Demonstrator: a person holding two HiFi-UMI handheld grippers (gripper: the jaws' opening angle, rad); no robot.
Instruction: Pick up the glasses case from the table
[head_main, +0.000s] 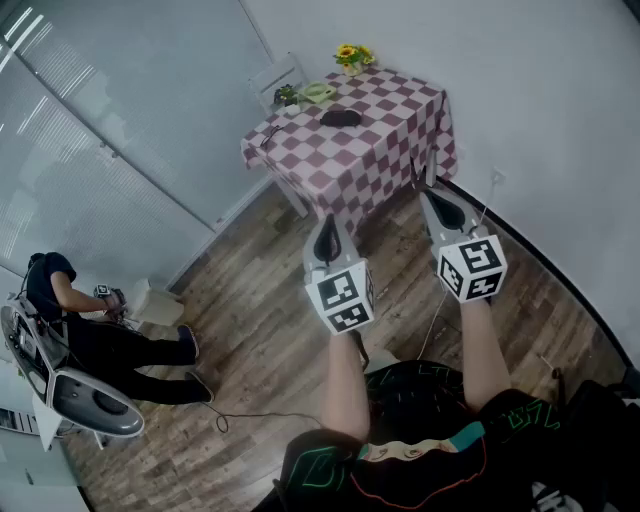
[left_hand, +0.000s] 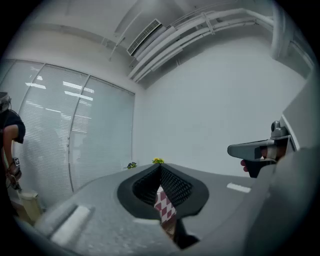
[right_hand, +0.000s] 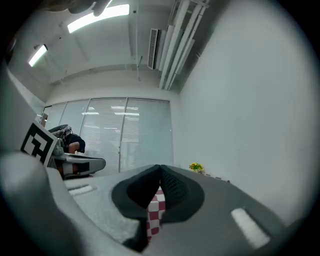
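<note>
Glasses case (head_main: 340, 117), small, dark and oval, lying flat near the middle of the square counter with the red-and-white checked cloth (head_main: 392, 122). Looks smooth, rounded and closed; too far off to tell more. Nothing touching it. Just behind it, toward the far edge, a pale green dish (head_main: 316, 92) and a little dark green plant (head_main: 287, 95). At the far corner, a small bunch of yellow flowers (head_main: 353, 55). Past that edge, a white chair (head_main: 272, 74).

Step in hand, by the look of things: getting to the counter. No grab begun yet.

Well short of the counter, out over the brown wood floor (head_main: 260, 330): left grey gripper (left_hand: 160, 167) and right grey gripper (right_hand: 160, 168), side by side, both held level and aimed at the checked cloth. Jaws of both pressed together at the tips, with nothing between them, only a strip of checked cloth showing through the gap below.

Next move, most likely: come right up to the counter, pull one pair of jaws wide apart, lower them over the short sides of the case, then squeeze and lift.

Far off to the left, a seated person in dark clothes (head_main: 75, 320).
</note>
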